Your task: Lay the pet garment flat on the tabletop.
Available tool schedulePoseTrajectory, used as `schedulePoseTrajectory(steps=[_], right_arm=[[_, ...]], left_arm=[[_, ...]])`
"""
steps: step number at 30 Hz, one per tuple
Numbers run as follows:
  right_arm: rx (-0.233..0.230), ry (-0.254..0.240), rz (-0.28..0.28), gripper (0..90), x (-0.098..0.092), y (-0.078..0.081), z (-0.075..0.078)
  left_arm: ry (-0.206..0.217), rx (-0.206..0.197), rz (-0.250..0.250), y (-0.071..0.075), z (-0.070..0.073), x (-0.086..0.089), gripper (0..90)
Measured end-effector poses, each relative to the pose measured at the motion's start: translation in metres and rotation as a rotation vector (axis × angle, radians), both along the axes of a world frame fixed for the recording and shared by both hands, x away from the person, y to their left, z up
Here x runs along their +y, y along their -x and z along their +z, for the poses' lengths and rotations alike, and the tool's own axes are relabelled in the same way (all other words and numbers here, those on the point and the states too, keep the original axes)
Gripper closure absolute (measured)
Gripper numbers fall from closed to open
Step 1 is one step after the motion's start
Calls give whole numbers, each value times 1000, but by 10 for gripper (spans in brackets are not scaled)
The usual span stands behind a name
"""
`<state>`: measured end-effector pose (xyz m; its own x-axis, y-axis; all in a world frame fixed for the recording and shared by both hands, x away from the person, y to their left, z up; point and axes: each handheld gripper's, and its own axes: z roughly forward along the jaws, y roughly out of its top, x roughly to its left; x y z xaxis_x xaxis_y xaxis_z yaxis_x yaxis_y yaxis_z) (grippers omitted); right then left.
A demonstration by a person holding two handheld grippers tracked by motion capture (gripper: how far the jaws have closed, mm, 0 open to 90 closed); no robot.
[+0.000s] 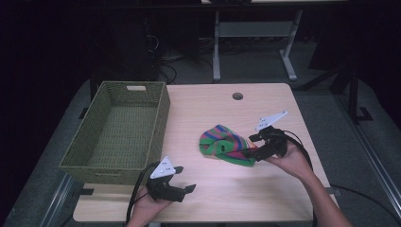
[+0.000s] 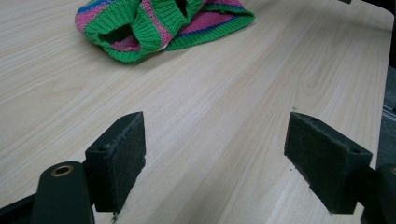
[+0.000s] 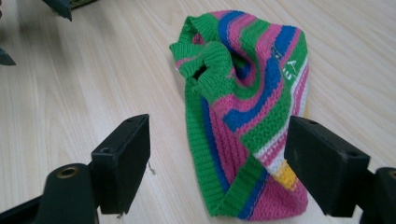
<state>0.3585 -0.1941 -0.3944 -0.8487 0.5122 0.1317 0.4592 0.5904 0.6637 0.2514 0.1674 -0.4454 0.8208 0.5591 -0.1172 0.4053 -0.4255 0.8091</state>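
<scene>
1. On the light wooden table (image 1: 208,198), a striped knitted garment (image 1: 223,145) is lying crumpled a little right of the middle, its green ribbed edges, pink bands and blue stripes all bunched together.
2. The right gripper (image 1: 252,146) is sitting at the garment's right end, its black jaws pointing left into the fabric while the person's hand is holding it from behind.
3. In the right gripper view, those jaws are standing wide apart, with the near end of the garment (image 3: 247,116) lying between them; neither pad is pressing the knit, as far as I am seeing it.
4. The left gripper (image 1: 189,189) is resting near the table's front edge, well apart from the garment, and pointing right.
5. In the left gripper view its jaws are also gaping wide over bare wood, holding nothing, with the garment (image 2: 159,25) lying farther off ahead.
6. A green woven basket (image 1: 118,135) is standing at the table's left side, just behind the left gripper, with a handle slot in its far wall.
7. A small round hole (image 1: 237,96) is showing in the tabletop near the far edge.
</scene>
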Motion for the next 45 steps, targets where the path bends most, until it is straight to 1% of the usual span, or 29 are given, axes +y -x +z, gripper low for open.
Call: schedulePoseTrajectory(steps=[5, 8, 9, 11, 13, 15, 22, 23, 28, 32, 33, 34, 35, 39, 42, 45], right_arm=[[7, 20, 25, 223, 13, -8, 4], [9, 27, 31, 223, 17, -11, 4], [7, 37, 35, 223, 20, -15, 3], [14, 29, 33, 223, 21, -17, 2], [22, 41, 29, 223, 23, -20, 1], [31, 46, 31, 223, 27, -24, -3], [26, 72, 44, 225, 36, -32, -8], [28, 71, 44, 225, 38, -33, -9], [37, 76, 45, 232, 42, -38, -13], [46, 89, 41, 235, 46, -43, -19], [48, 96, 43, 235, 48, -46, -23], [48, 96, 43, 235, 48, -46, -23], [57, 103, 39, 235, 49, -47, -27], [68, 113, 37, 235, 53, -49, -32], [60, 138, 37, 236, 58, -52, -39], [65, 158, 25, 239, 62, -52, -44]], left_arm=[[0, 2, -1, -1, 0, 0, 203], [0, 1, -1, 0, 0, 0, 203], [-1, -2, -1, 0, 0, 0, 203], [-1, -3, -2, 0, 0, 0, 203], [5, 0, 1, 0, 0, 1, 203], [1, 1, -3, 0, 0, 1, 203], [9, 2, -1, 0, 0, 1, 203], [3, 4, -4, -1, 0, 2, 203], [4, 2, -5, -1, 0, 2, 203], [3, 2, -9, 0, 0, 1, 203], [1, 3, -10, -1, 0, 1, 203], [2, 4, -10, -1, 0, 1, 203], [7, 7, -8, -1, 0, 1, 204], [0, 3, -9, -1, 0, 1, 204], [3, 3, -9, -1, 0, 1, 204], [6, 9, -9, -1, 0, 1, 204]])
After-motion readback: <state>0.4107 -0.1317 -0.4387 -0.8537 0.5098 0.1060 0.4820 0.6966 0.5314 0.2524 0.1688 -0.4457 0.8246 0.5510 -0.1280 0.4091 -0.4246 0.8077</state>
